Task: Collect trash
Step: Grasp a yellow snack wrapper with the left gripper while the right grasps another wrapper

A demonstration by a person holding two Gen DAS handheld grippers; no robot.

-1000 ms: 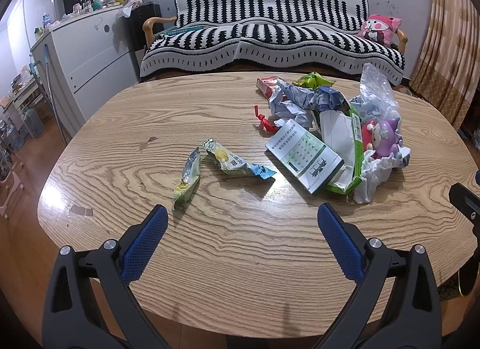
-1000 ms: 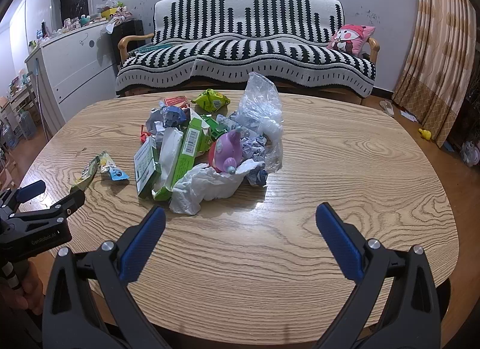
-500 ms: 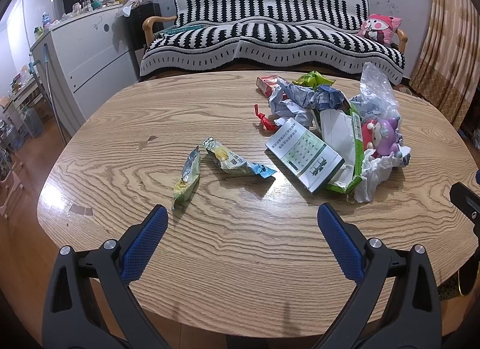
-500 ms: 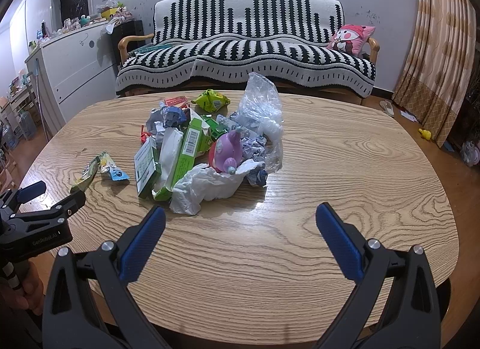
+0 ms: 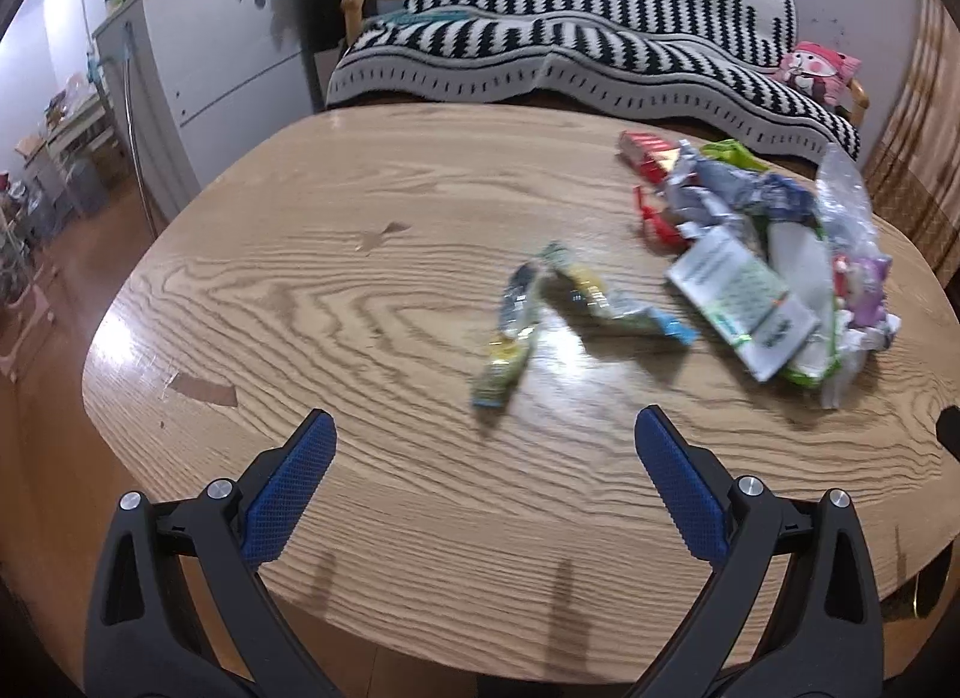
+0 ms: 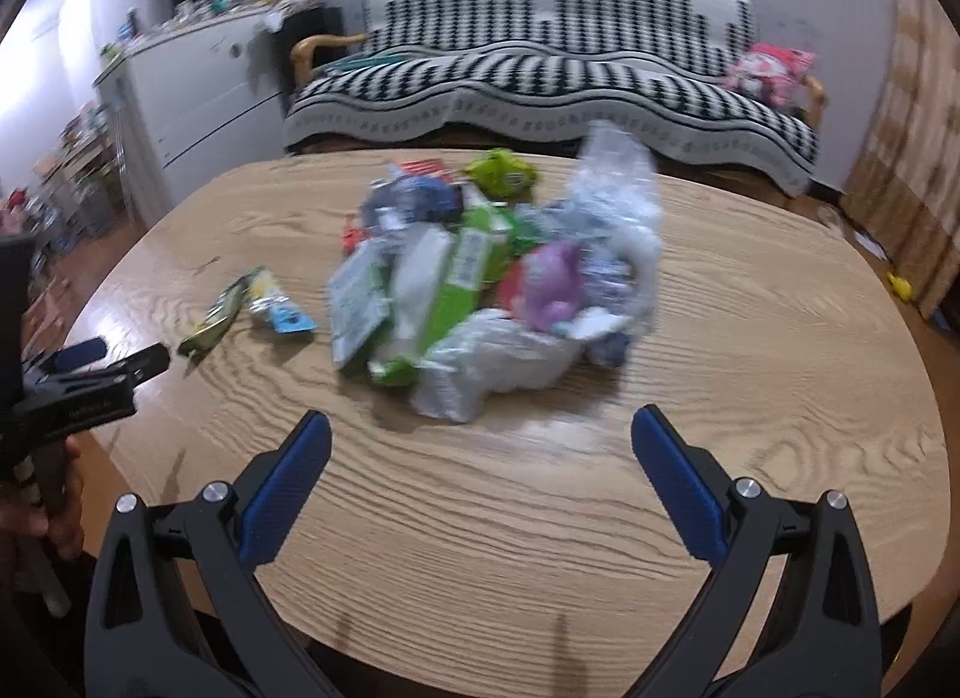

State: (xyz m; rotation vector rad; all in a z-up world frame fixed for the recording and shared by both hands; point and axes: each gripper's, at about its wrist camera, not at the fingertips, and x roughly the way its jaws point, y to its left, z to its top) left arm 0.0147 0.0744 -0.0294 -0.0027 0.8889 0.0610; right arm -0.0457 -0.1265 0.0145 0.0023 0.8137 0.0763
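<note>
Both views have swung since the earlier frame: in my left view the trash now sits right of centre and blurred. I hold my left claw (image 5: 483, 446) released and empty, low over the table (image 5: 300, 302), lined up on the two stray wrappers (image 5: 510, 332). They form a V; the near one's long axis points up-frame, slightly right. My right claw (image 6: 480, 446), also released, faces the main pile (image 6: 480, 290) at centre frame.

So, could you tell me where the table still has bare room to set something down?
The table is bare left of the two wrappers, and its right end beyond the trash pile is free too. The middle is crowded.
</note>
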